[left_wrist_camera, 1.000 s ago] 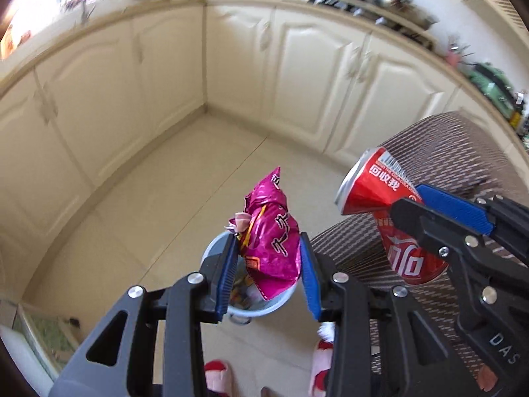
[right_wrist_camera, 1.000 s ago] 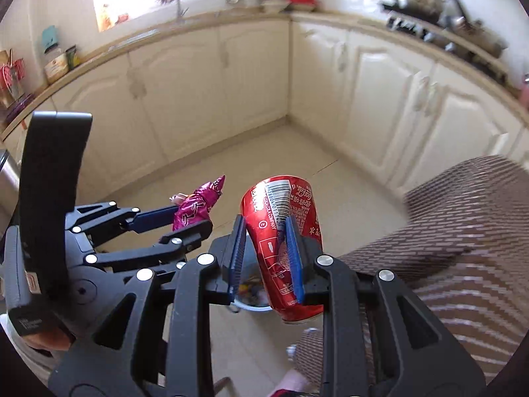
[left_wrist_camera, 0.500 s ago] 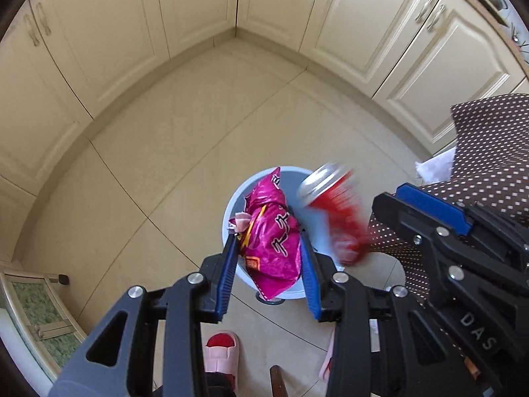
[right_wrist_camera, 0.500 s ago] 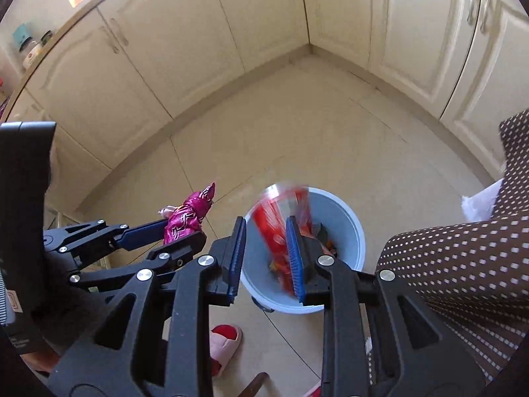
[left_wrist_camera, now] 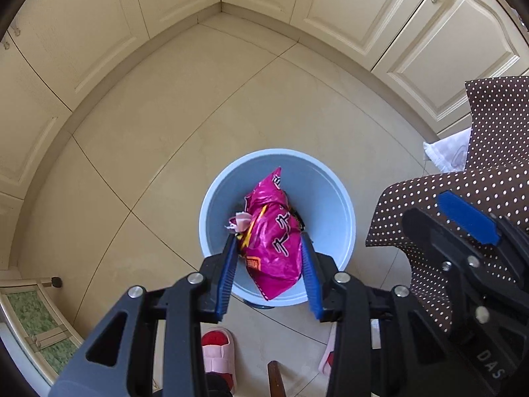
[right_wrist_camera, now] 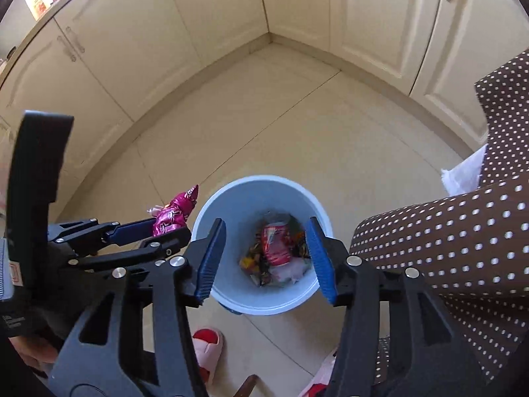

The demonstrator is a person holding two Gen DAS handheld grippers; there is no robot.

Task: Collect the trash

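A pale blue bin (left_wrist_camera: 325, 178) (right_wrist_camera: 231, 198) stands on the tiled floor below both grippers. My left gripper (left_wrist_camera: 268, 251) is shut on a crumpled magenta snack bag (left_wrist_camera: 274, 235), held over the bin's mouth; the bag (right_wrist_camera: 175, 213) also shows at the left of the right wrist view. My right gripper (right_wrist_camera: 266, 249) hangs above the bin with its jaws opening and nothing between them. A red soda can (right_wrist_camera: 275, 243) lies inside the bin on top of mixed wrappers. In the left wrist view the right gripper (left_wrist_camera: 463, 231) shows at the right.
Cream cabinet doors (left_wrist_camera: 429, 33) line the walls around the floor corner. A brown polka-dot cloth (right_wrist_camera: 463, 231) hangs at the right, close beside the bin, with a white cloth (right_wrist_camera: 463, 172) behind it. A person's pink and red slippers (left_wrist_camera: 216, 350) stand just under the grippers.
Both grippers have dropped toward the floor and tilted down over the bin. The right gripper has opened and the red can has fallen into the bin. The left still grips the bag.
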